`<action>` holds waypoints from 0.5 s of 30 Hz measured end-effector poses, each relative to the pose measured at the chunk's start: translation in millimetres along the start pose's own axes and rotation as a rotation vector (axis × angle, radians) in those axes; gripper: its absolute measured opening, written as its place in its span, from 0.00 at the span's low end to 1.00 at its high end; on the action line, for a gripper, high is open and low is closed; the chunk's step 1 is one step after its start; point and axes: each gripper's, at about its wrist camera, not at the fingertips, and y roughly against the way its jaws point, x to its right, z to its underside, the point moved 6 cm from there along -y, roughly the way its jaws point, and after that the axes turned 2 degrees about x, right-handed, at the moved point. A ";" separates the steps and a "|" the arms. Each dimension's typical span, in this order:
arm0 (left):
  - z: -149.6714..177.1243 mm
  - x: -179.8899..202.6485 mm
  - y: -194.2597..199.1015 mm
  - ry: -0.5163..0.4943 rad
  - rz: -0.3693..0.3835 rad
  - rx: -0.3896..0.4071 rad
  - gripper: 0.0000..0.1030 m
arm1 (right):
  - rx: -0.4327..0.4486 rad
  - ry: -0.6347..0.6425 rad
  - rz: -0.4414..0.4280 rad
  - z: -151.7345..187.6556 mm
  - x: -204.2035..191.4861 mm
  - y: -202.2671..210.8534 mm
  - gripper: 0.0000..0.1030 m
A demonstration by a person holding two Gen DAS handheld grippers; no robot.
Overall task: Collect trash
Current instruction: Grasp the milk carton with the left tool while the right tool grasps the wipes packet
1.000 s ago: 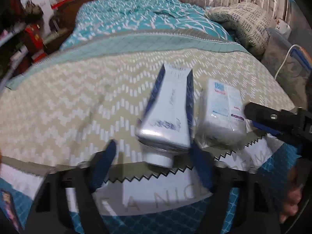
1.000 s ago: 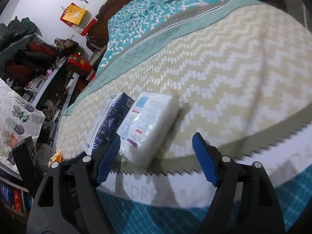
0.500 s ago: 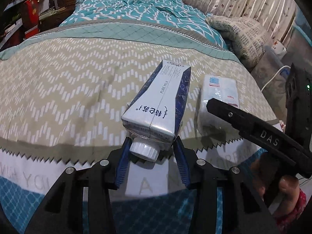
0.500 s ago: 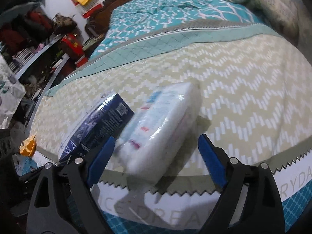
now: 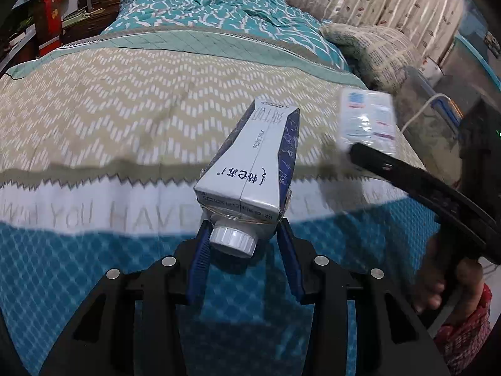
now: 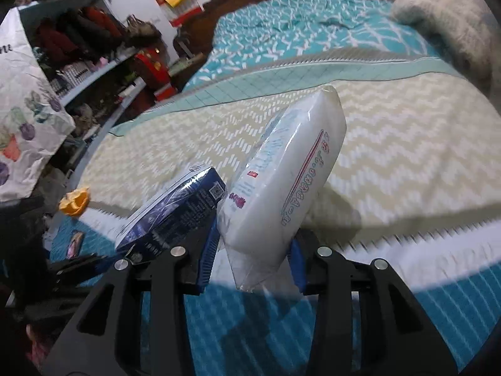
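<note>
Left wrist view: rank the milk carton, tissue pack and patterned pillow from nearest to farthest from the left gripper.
1. Milk carton: clamped in the left gripper.
2. Tissue pack: to the right, at the right gripper's tip.
3. Patterned pillow: far right, by the curtain.

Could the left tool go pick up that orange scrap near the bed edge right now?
Probably not. The left tool is shut on the milk carton, so nothing could fit between its pads. The orange scrap lies bare on the bedspread; the carton must go first.
</note>
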 end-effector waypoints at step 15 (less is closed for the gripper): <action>-22.2 15.0 3.9 -0.116 -0.180 0.078 0.83 | -0.004 -0.118 0.043 84.4 65.3 73.1 0.51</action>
